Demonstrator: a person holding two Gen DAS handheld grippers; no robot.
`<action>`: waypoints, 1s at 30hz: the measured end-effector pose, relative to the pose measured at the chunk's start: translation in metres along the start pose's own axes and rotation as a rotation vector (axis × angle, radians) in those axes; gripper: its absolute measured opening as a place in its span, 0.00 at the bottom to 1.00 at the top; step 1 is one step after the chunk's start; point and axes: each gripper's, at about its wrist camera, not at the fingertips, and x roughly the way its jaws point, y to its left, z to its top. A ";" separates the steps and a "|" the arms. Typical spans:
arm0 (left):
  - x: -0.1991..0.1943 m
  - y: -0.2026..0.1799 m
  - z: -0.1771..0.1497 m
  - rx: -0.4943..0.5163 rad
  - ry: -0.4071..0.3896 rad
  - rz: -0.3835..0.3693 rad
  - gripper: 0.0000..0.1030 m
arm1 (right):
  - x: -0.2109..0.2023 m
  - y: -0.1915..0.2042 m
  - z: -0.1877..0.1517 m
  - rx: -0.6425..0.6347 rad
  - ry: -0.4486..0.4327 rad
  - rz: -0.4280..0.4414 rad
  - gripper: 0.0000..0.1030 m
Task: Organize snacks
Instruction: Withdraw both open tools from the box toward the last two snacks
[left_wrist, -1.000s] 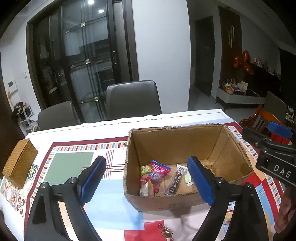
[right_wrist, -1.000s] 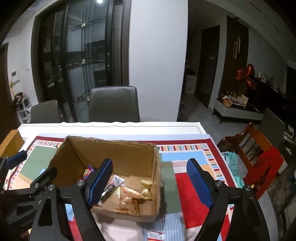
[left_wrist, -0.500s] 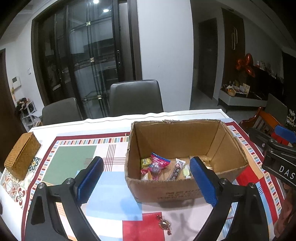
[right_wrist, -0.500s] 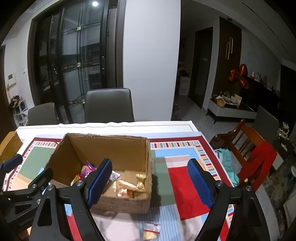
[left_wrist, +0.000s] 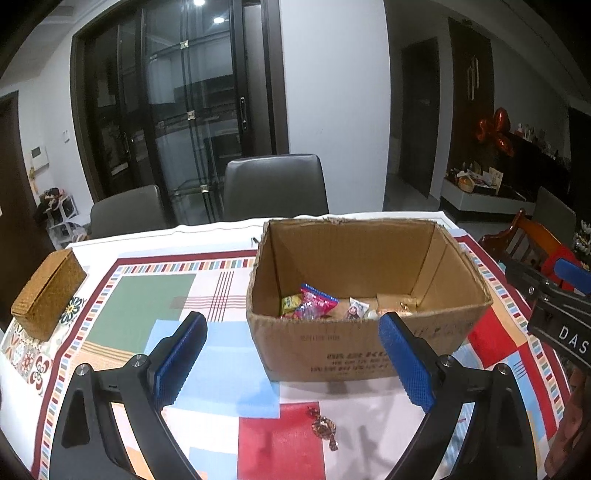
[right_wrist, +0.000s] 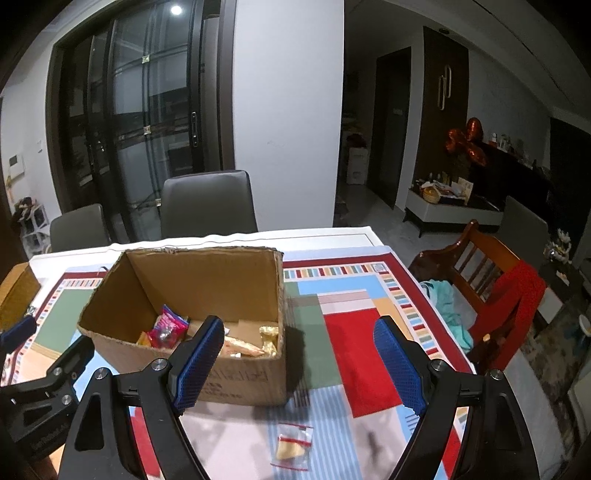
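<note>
An open cardboard box (left_wrist: 354, 354) (right_wrist: 243, 380) sits on the patterned tablecloth and holds several snack packets (left_wrist: 312, 304) (right_wrist: 166, 328). A small wrapped candy (left_wrist: 324, 427) lies on the cloth in front of the box, between the fingers of my left gripper (left_wrist: 291, 360), which is open and empty above the table. A clear packet with a yellow snack (right_wrist: 291, 445) lies right of the box's near corner, below my right gripper (right_wrist: 295, 363), also open and empty. Each gripper shows at the edge of the other's view.
A woven wicker box (left_wrist: 48, 291) stands at the table's left edge. Grey chairs (left_wrist: 275, 188) line the far side. A wooden chair with red and teal cloth (right_wrist: 491, 295) stands off the table's right edge.
Both grippers have drawn back from the box toward the near table edge. The wrapped candy and the clear packet have come into view below them. Jaws stayed open.
</note>
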 end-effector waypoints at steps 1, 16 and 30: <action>0.000 -0.001 -0.002 0.000 0.002 0.001 0.92 | -0.001 0.000 -0.002 -0.001 -0.002 -0.002 0.82; 0.011 -0.002 -0.036 -0.012 0.032 0.009 0.92 | 0.006 -0.001 -0.038 -0.008 0.035 -0.009 0.82; 0.027 -0.005 -0.071 -0.020 0.085 0.007 0.87 | 0.014 0.001 -0.070 -0.020 0.071 -0.029 0.82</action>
